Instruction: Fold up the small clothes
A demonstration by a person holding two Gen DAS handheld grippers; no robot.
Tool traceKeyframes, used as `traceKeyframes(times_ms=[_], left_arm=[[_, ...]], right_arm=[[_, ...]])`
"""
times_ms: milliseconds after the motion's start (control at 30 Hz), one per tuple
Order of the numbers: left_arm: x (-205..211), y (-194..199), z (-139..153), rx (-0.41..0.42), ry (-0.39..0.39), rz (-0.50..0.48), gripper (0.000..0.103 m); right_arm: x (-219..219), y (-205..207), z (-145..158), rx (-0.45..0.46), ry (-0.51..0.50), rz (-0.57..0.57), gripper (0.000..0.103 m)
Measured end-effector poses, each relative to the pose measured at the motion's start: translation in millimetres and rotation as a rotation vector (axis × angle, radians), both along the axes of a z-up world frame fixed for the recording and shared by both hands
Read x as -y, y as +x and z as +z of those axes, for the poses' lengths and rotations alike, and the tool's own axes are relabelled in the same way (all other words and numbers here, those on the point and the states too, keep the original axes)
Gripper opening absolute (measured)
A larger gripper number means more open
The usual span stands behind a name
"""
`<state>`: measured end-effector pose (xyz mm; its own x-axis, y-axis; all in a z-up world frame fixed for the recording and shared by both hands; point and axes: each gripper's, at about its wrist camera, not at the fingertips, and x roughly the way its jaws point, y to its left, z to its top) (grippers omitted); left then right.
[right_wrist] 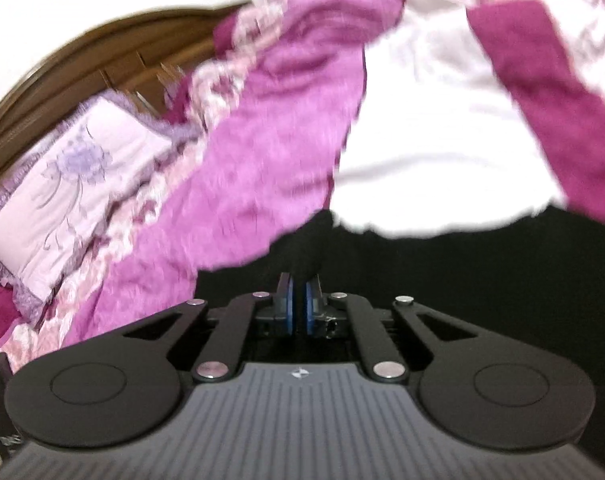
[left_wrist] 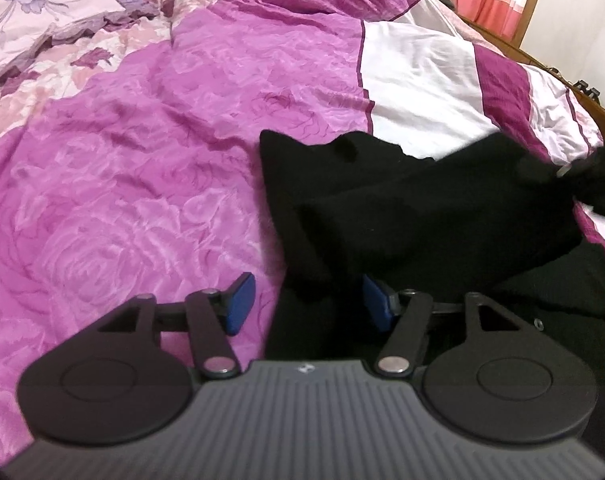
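right gripper (right_wrist: 299,300) pinches the crumpled black knit garment (left_wrist: 422,208) while left gripper (left_wrist: 308,300) gapes, so a tug could undo folds.

Each black claw (left_wrist: 308,304) (right_wrist: 299,308) has blue pads, ribbed grey housing.

One black garment (left_wrist: 402,216) lies on the right of the bed. One purple bedspread (left_wrist: 142,160) covers it. One floral pillow (right_wrist: 70,176) sits at the far left. Two tongs: the left tongs (left_wrist: 308,300) and the right tongs (right_wrist: 299,304).
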<state>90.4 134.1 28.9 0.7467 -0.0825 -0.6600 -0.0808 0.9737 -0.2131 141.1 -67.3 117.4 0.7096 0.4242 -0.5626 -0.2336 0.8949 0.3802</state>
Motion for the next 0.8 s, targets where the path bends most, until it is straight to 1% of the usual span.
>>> traceKeyframes(times_ms=[100, 200, 267, 333, 433, 467, 500, 533, 567, 600, 633, 733, 800], left_arm=[[1.5, 1.1, 1.5, 0.006, 0.013, 0.004, 0.062], [0.0, 0.7, -1.0, 0.000, 0.016, 0.005, 0.062], [0.3, 0.9, -2.3, -0.002, 0.017, 0.007, 0.062], [0.6, 0.2, -2.0, -0.002, 0.018, 0.009, 0.062], [0.3, -3.0, 0.6, -0.004, 0.007, 0.009, 0.060], [0.2, -5.6, 2.0, -0.005, 0.008, 0.011, 0.060], [0.1, -7.5, 3.0, -0.006, 0.012, 0.011, 0.060], [-0.2, -11.0, 4.4, -0.004, 0.018, 0.010, 0.060], [-0.4, -14.1, 5.4, 0.000, 0.025, 0.009, 0.060], [-1.0, -16.4, 5.7, 0.001, 0.030, 0.007, 0.060], [-1.5, -18.7, 5.7, 0.000, 0.036, 0.006, 0.060], [-3.2, -20.4, 3.7, -0.008, 0.041, 0.003, 0.060], [-5.1, -20.6, 1.0, -0.010, 0.035, 0.008, 0.060]], right_arm=[[13.1, -6.0, 13.6, 0.042, 0.001, -0.049, 0.001], [31.6, -8.6, 14.0, 0.047, -0.005, -0.107, 0.000], [44.9, -6.1, 5.5, 0.001, 0.009, -0.111, 0.000], [53.9, -2.6, -8.5, -0.071, 0.033, -0.105, 0.001], [53.3, -5.9, -26.1, -0.098, -0.013, -0.094, 0.004], [52.5, -8.1, -30.5, -0.100, -0.018, -0.092, 0.011], [49.9, -9.0, -34.8, -0.104, -0.009, -0.087, 0.015], [47.3, -9.1, -38.5, -0.112, 0.002, -0.080, 0.026], [44.1, -7.2, -42.5, -0.121, 0.008, -0.073, 0.041], [43.0, -7.5, -45.5, -0.127, 0.009, -0.070, 0.047], [40.8, -5.8, -49.0, -0.132, 0.010, -0.068, 0.050], [30.4, 2.6, -60.4, -0.171, 0.019, -0.037, 0.050], [23.0, 7.1, -68.8, -0.201, 0.026, -0.012, 0.047]])
